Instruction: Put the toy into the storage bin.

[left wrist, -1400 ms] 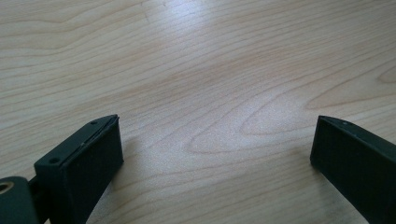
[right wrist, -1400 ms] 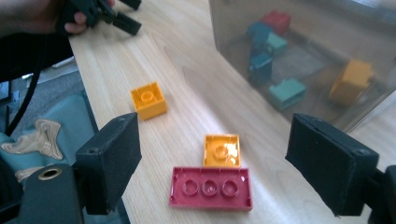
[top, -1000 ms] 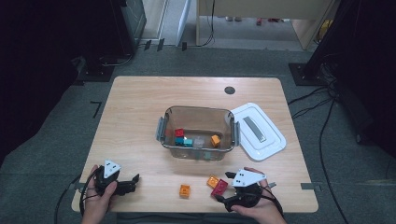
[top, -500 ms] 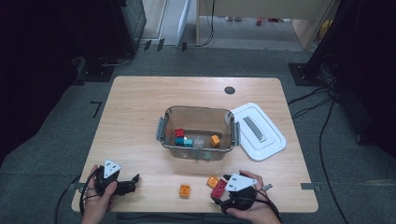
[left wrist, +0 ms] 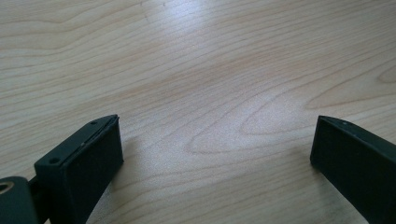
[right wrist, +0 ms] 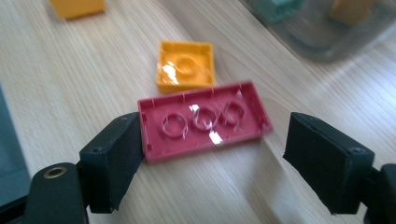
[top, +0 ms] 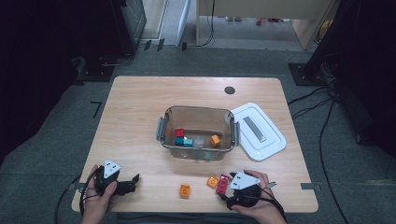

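A red two-by-four brick [right wrist: 203, 120] lies upside down on the wooden table [top: 140, 121], near the front edge, also seen as the red brick [top: 222, 184] from above. My right gripper [right wrist: 212, 140] straddles it. The left pad sits at one end of the brick and the right pad stands clear of the other end. Its jaws have just been closing with the brick between them. An orange square brick [right wrist: 186, 71] lies upside down just beyond. My left gripper [left wrist: 215, 140] rests open over bare wood at the front left, seen from above as the left gripper [top: 133, 183].
A clear plastic bin [top: 164, 128] at the table's middle holds several bricks. Its white lid [top: 259, 133] lies to its right. Another orange brick [top: 185, 190] sits alone near the front edge, between the two hands. Dark floor with cables surrounds the table.
My right hand has shifted slightly beside the red brick. The left hand and the bricks have stayed put.
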Available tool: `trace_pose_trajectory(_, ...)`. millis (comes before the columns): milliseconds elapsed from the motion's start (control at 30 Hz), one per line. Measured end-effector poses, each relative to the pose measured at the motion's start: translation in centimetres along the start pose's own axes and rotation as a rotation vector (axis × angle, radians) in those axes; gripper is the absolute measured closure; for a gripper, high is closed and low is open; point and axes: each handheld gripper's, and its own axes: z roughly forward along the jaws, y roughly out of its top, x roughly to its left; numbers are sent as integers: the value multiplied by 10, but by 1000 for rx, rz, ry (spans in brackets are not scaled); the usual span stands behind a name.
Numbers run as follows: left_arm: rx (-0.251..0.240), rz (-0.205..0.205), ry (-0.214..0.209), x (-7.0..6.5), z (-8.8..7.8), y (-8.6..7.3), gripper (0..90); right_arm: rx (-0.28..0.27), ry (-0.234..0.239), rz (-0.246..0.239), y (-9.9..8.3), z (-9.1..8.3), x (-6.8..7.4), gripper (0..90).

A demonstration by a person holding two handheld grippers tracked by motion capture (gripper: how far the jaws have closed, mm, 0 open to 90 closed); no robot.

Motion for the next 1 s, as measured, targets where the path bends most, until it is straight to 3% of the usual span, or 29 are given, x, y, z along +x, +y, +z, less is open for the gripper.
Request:
trace_pose_trajectory(200, 0, 0, 0, 0, 0, 0, 21, 8, -45, 36, -5, -6, -12, 231)
trace_pose_trajectory(467, 0, 0, 0, 0, 0, 0, 21, 3, -152, 120, -11, -14, -28, 286)
trace_pose_trajectory(600, 0, 0, 0, 0, 0, 0, 21, -30, -156, 140, -7, -16, -24, 318)
trace_pose_trajectory(833, 0, 0, 0, 0, 0, 0, 21, -71, -98, 202, 0, -10, -13, 359)
trace_pose_trajectory(1000, 0, 0, 0, 0, 0, 0, 21, -70, -101, 230, 5, 1, -8, 406)
